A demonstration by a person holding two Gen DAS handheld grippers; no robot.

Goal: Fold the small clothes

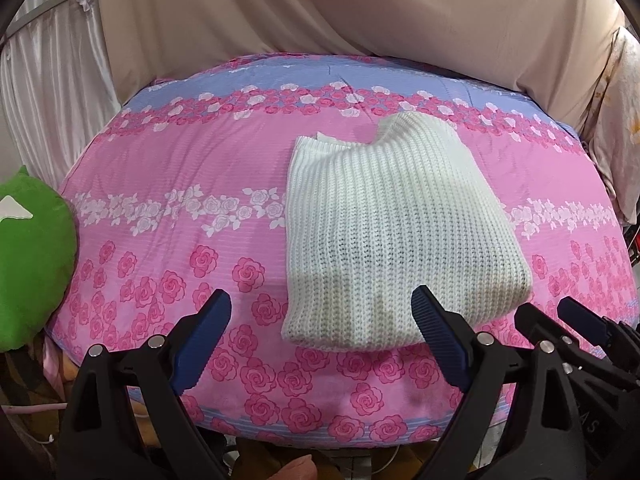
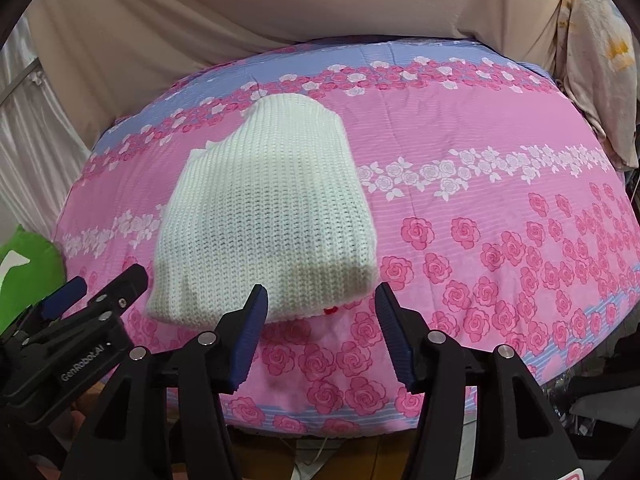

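Note:
A white knitted garment (image 1: 396, 236) lies folded into a compact rectangle on the pink rose-patterned sheet (image 1: 168, 208); it also shows in the right wrist view (image 2: 264, 220). My left gripper (image 1: 322, 304) is open and empty, just in front of the garment's near edge, its right finger over the near corner. My right gripper (image 2: 322, 298) is open and empty, at the garment's near right corner, where a small red mark (image 2: 330, 311) shows. Each gripper appears in the other's view: the right one at the left view's right edge (image 1: 576, 320), the left one at the lower left (image 2: 92, 292).
A green plush cushion (image 1: 28, 264) sits at the bed's left edge. Beige draped cloth (image 1: 320, 8) hangs behind the bed, with a white curtain (image 1: 48, 80) at the left and a pale floral fabric (image 2: 600, 60) at the right. Cables and clutter lie below the bed's front edge.

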